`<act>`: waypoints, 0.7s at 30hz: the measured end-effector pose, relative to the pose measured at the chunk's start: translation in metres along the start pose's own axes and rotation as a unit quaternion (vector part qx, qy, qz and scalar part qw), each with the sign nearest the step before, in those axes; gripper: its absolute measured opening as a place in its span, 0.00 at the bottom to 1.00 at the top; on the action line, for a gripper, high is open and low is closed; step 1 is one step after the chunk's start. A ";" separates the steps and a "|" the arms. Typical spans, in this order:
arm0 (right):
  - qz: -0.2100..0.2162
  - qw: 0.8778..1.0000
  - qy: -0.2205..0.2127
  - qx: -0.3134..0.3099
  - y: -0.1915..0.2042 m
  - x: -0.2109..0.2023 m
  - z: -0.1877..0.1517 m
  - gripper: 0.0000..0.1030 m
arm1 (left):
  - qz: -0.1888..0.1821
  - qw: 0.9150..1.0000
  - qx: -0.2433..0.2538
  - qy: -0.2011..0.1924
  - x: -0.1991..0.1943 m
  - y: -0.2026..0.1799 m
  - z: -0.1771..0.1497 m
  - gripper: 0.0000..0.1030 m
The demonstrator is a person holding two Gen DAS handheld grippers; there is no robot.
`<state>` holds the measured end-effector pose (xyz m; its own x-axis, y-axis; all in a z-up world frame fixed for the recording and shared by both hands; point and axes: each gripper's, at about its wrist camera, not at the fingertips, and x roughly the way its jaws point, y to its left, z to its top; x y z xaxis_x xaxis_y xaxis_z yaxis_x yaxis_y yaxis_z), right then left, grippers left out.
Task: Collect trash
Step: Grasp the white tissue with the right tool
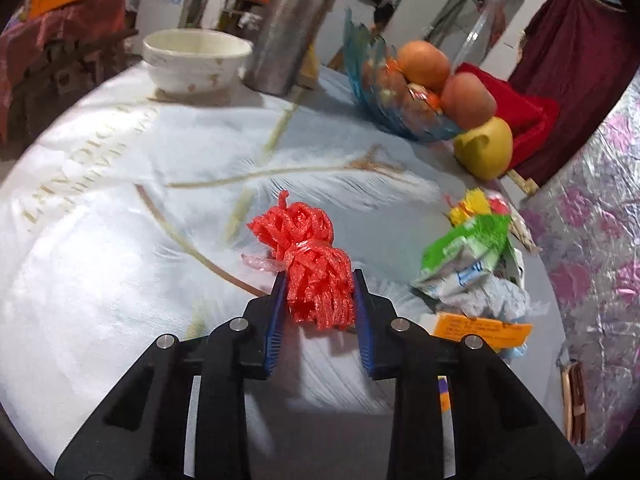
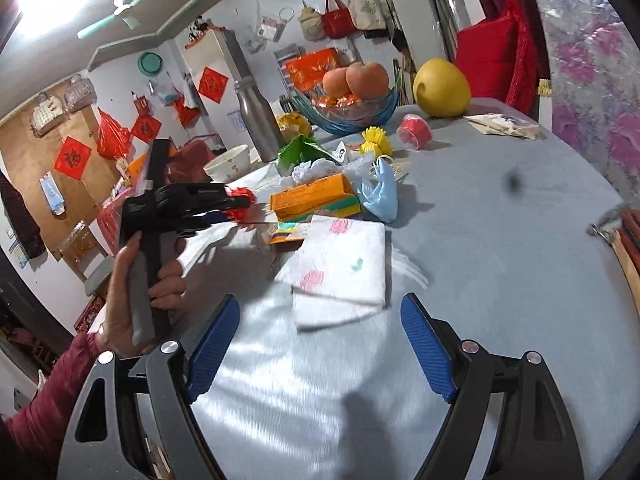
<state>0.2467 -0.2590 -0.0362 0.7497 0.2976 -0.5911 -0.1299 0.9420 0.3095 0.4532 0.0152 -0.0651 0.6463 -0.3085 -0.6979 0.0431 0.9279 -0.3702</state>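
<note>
Right, left wrist view first: the left gripper (image 1: 320, 280) has its blue pads pressed against both sides of a red foam net (image 1: 310, 264), holding its near end just above the pale tablecloth (image 1: 100, 208). Beyond the net the cloth runs bare up to a white bowl (image 1: 196, 60) and a steel bottle (image 1: 288, 28). Right of the net, near the table's edge, sits a trash pile (image 1: 472, 268) of green wrapper and crumpled paper, with an orange box (image 1: 480, 330) just in front of it. Behind the pile, a blue fruit bowl (image 1: 384, 92) and a yellow pomelo (image 1: 486, 148).

Over to the right wrist view: the right gripper (image 2: 320, 344) hangs above the cloth with its fingers spread wide, gripping nothing. A folded white napkin (image 2: 340, 272) lies just ahead between them. Left of the napkin, a hand (image 2: 132, 300) holds the other gripper, red net at its tips. Right of the napkin, grey cloth stretches bare toward the table's rim.
</note>
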 end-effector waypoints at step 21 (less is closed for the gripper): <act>-0.114 0.980 0.096 -0.129 0.034 0.089 0.023 0.05 | 0.054 0.998 0.016 -0.031 -0.011 0.002 0.002 0.31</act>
<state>0.3237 -0.2036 -0.0612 0.6454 0.0747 -0.7602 -0.1509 0.9881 -0.0310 0.4482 0.0209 -0.0570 0.6951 -0.1930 -0.6925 -0.0055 0.9618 -0.2735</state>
